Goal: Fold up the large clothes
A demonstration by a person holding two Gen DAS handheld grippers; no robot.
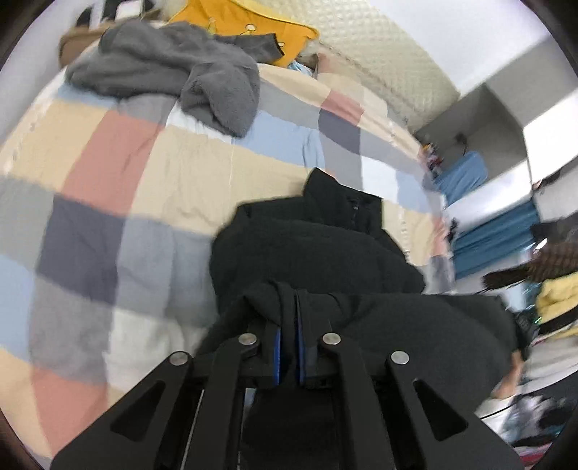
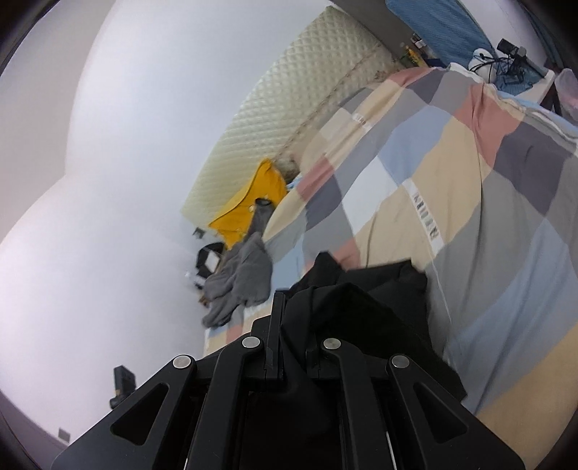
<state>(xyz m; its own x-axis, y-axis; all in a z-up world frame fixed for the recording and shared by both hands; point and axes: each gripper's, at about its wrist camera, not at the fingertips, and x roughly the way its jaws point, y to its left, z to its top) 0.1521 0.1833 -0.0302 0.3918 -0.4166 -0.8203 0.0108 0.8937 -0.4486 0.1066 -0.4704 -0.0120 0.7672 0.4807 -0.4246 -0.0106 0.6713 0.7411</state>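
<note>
A large black jacket (image 1: 310,246) lies on a bed covered by a checked quilt (image 1: 144,173); its collar points away from me. My left gripper (image 1: 289,307) is shut on a fold of the jacket's near edge, black cloth pinched between the blue pads. In the right wrist view the same black jacket (image 2: 361,300) drapes over my right gripper (image 2: 289,311), which is shut on its cloth and tilted steeply; the right finger is hidden under the fabric. The quilt (image 2: 451,173) fills the right of that view.
A grey fleece garment (image 1: 173,68) and a yellow garment (image 1: 231,18) lie at the far end of the bed, also visible in the right wrist view (image 2: 245,274). A quilted cream headboard (image 1: 379,61) stands behind. Blue-covered shelves (image 1: 487,231) and clutter are at the right.
</note>
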